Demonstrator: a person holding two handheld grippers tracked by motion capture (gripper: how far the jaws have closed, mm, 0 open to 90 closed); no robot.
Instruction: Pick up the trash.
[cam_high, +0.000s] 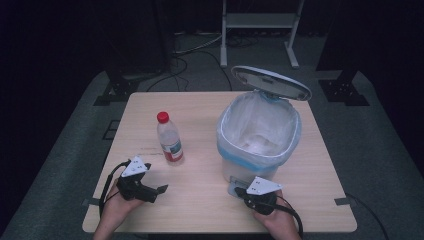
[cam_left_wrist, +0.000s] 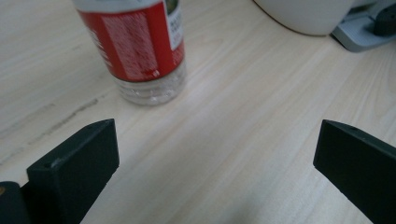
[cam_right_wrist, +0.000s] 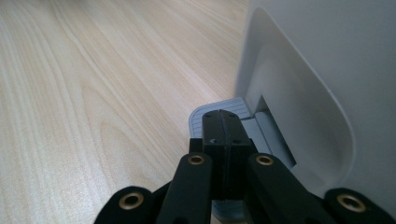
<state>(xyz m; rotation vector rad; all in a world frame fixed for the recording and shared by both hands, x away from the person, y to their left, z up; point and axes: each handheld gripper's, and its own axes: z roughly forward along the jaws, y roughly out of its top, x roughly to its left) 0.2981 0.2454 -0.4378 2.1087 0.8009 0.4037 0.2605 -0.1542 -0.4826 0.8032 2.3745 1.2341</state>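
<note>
1. Both grippers sit at the near table edge; the left gripper (cam_left_wrist: 215, 154) has its jaws spread wide with nothing between them; the right gripper (cam_right_wrist: 223, 123) is clenched, tips pressing the bin's pedal (cam_right_wrist: 212, 112).
2. Farther off, the bottle (cam_left_wrist: 140, 46) stands upright, ahead of the left gripper and apart from it.
3. Beyond the right gripper, the bin (cam_high: 260, 135) stands lid-up.
</note>
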